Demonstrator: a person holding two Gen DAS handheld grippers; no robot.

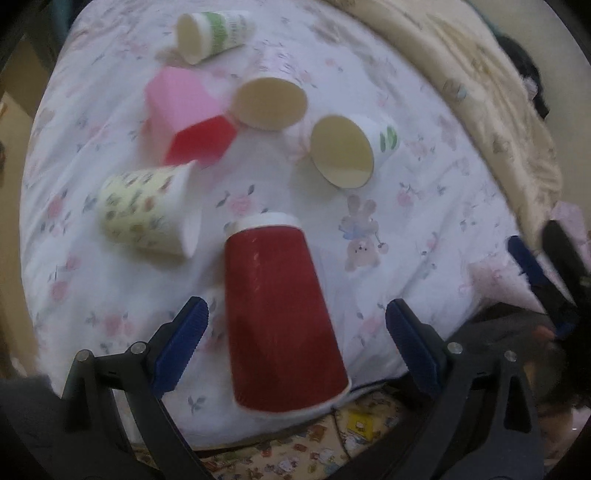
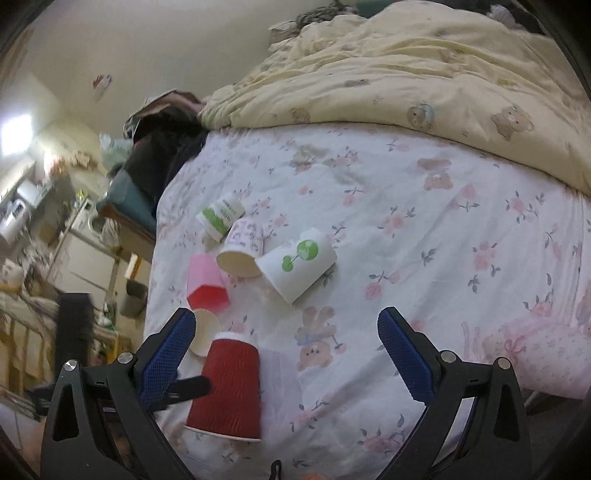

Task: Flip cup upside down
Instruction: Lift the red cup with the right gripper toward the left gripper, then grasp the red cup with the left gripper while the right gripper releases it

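On my left gripper (image 1: pixel 297 325) the jaws are spread wide, and the red cup (image 1: pixel 279 314) stands between them upside down on the bed (image 1: pixel 424 206), white base up and wide rim down near the mattress edge. Neither blue pad touches it: the left-hand pad is just beside the cup wall, the right-hand pad is clearly apart from it.

My right gripper (image 2: pixel 286 343) is also spread wide and holds nothing. In its view the red cup (image 2: pixel 229 387) sits low and left, just inside the left-hand pad. I can see one black finger of the left gripper (image 2: pixel 190 387) reaching in beside its wall. Whether that finger touches the cup I cannot tell.

Farther along the floral sheet lie the other cups, all on their sides. A yellow patterned cup (image 1: pixel 147 212) lies left of the red one, and a pink cup (image 1: pixel 188 118) lies beyond it. A cup with its tan mouth facing me (image 1: pixel 271 103) lies against the pink cup. A white cup with green marks (image 1: pixel 351 151) is to the right, and a green-banded cup (image 1: pixel 214 33) lies farthest away. A cream quilt (image 2: pixel 424 74) with bears is heaped at the far side of the bed.
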